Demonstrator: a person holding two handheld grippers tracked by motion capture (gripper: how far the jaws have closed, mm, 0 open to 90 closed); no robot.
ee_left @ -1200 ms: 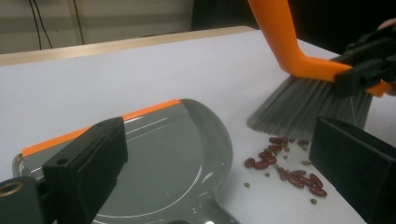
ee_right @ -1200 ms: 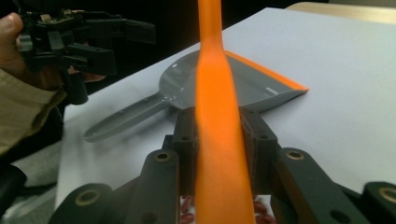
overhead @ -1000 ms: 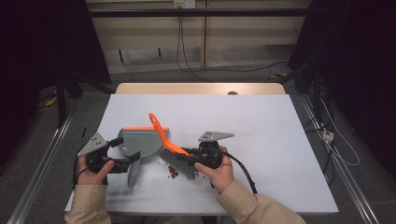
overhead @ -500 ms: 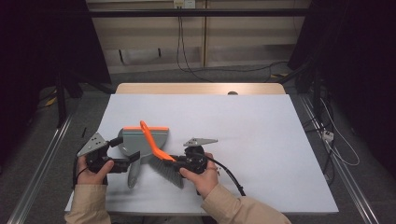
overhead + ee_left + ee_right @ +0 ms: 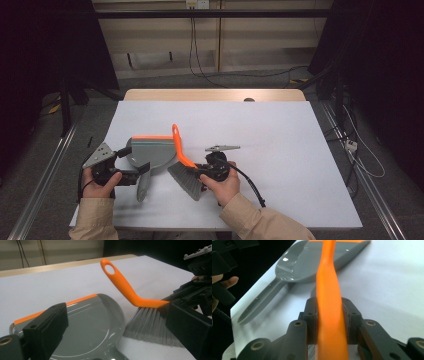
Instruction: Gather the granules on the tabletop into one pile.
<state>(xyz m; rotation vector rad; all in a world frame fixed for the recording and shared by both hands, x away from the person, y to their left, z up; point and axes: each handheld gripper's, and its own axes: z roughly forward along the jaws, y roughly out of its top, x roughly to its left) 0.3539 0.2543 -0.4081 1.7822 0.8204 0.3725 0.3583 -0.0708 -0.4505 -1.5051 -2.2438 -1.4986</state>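
Tabletop brush now beside dustpan

White-covered table with bare wood strip at far edge; cables trail across grey floor behind and right.

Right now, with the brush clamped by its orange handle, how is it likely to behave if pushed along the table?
The brush probably handles light. Its grey bristles splay, so they would likely flex and drag. The smooth handle could twist in the right tool, though the jaws pinch it squarely.
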